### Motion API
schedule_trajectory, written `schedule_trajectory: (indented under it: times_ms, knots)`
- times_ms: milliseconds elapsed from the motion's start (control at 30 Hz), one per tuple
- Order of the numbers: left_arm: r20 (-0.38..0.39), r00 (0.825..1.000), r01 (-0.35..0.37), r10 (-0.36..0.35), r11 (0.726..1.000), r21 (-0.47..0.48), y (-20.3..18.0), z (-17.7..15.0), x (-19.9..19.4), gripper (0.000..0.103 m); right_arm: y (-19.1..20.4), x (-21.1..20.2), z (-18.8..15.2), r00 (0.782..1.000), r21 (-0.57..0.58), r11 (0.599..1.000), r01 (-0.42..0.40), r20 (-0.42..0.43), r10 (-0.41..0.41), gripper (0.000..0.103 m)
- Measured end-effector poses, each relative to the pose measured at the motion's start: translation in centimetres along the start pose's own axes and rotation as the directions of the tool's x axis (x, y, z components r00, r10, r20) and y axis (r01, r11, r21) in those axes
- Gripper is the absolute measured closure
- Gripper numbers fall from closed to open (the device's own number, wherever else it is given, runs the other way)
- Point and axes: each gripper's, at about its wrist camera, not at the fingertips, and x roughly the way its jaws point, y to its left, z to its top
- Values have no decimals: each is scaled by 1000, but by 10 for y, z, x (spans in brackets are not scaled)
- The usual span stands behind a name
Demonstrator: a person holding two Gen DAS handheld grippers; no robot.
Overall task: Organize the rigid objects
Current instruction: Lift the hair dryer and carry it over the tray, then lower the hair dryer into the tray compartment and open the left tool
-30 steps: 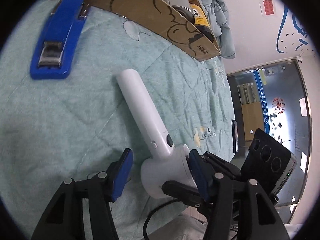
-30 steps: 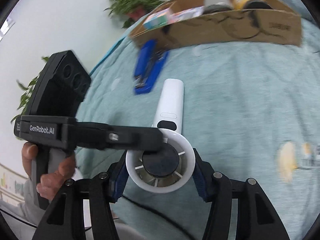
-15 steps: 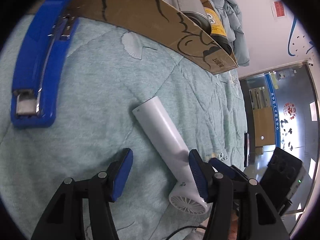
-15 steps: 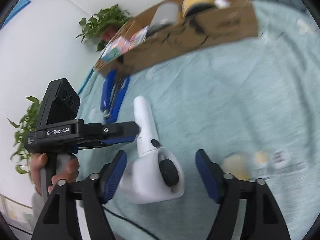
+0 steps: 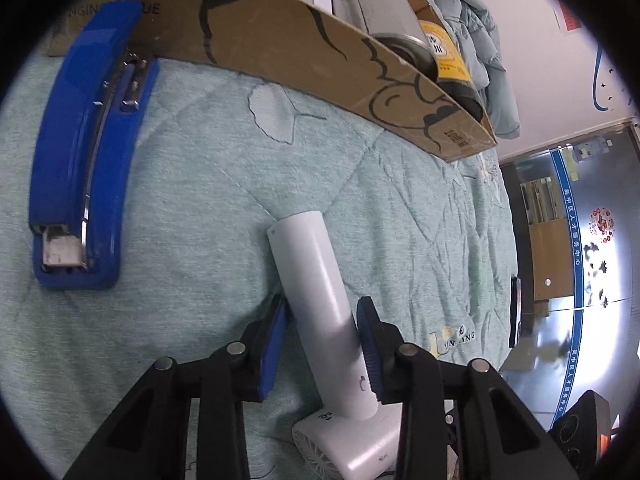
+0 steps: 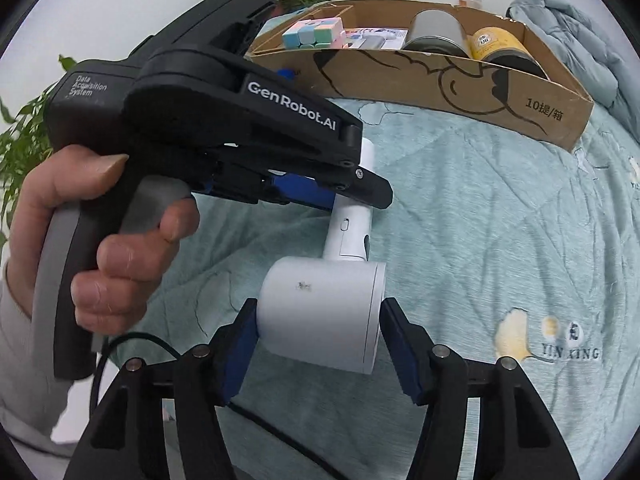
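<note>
Now pinching the white hair dryer by its handle: left gripper, pads apparently touching both sides. Lying on the teal quilt. Spread around the dryer's barrel: right gripper, contact unclear. Blue stapler at ten o'clock. Cardboard box at twelve, holding cans and a cube. Partly blocking the right view: the left gripper's body.

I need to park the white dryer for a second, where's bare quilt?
Bare quilt lies right of the white dryer, below the cardboard box. Another patch sits between the blue stapler and the dryer's handle. The box is crowded.
</note>
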Motion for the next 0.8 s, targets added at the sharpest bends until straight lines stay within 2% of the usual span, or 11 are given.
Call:
schedule_trajectory:
  times_ms: [200, 367, 500, 633, 800]
  knots:
    - [82, 996, -22, 17, 999, 48, -8, 11, -36, 69, 15, -4, 18, 999, 3, 1000, -2, 49, 2, 45]
    - [189, 981, -60, 38, 992, 113, -21, 38, -86, 70, 31, -24, 49, 991, -23, 1000, -14, 134, 17, 45]
    - [283, 957, -124, 70, 977, 175, -35, 70, -132, 70, 50, -38, 96, 977, -58, 998, -2, 213, 14, 45]
    - [342, 934, -187, 101, 955, 231, -45, 107, -166, 70, 62, -41, 147, 963, -69, 998, -5, 270, 23, 45]
    - [363, 925, -217, 113, 941, 261, -40, 159, -193, 70, 72, -31, 220, 954, -54, 998, -20, 298, 36, 45]
